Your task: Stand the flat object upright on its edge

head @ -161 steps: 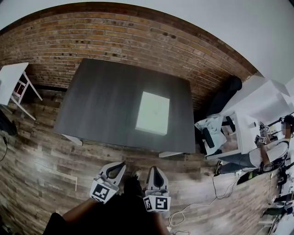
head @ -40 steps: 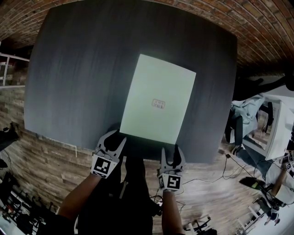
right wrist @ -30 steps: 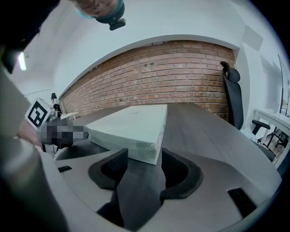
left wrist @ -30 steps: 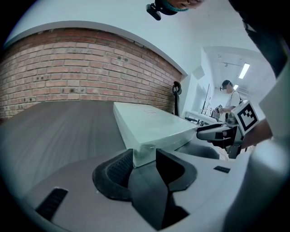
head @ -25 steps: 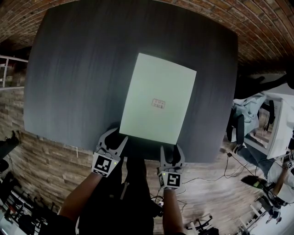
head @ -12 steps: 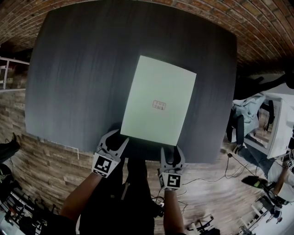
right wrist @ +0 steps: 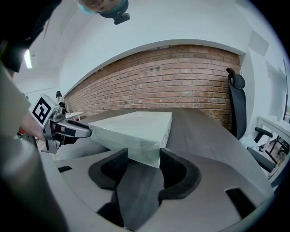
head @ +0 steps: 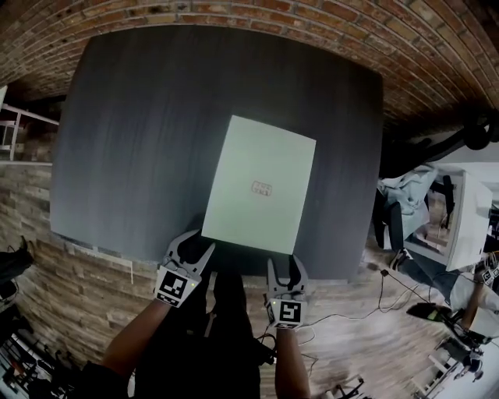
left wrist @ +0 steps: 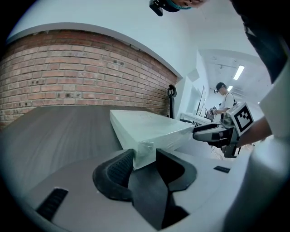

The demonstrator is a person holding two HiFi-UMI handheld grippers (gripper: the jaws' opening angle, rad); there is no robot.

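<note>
A flat pale green box (head: 259, 187) with a small label on top lies on the dark table (head: 140, 117), its near edge off the tabletop. My left gripper (head: 196, 243) is shut on the near left corner, and the right gripper (head: 285, 266) is shut on the near right corner. In the left gripper view the box (left wrist: 145, 127) corner is wedged between the pads of my left gripper (left wrist: 145, 156), with the right gripper (left wrist: 217, 133) beyond. In the right gripper view the box (right wrist: 136, 129) corner sits between the pads of the right gripper (right wrist: 144, 158). The far edge rests on the table.
A brick wall (head: 234, 12) runs behind the table. A black office chair (right wrist: 238, 104) and a white desk (head: 468, 210) stand at the right, with a person (left wrist: 223, 102) beyond. Cables (head: 366, 312) lie on the wooden floor near my feet.
Both grippers have risen a little together, lifting the box's near edge off the table. The box now looks shorter from above, and the head view has shifted slightly.
</note>
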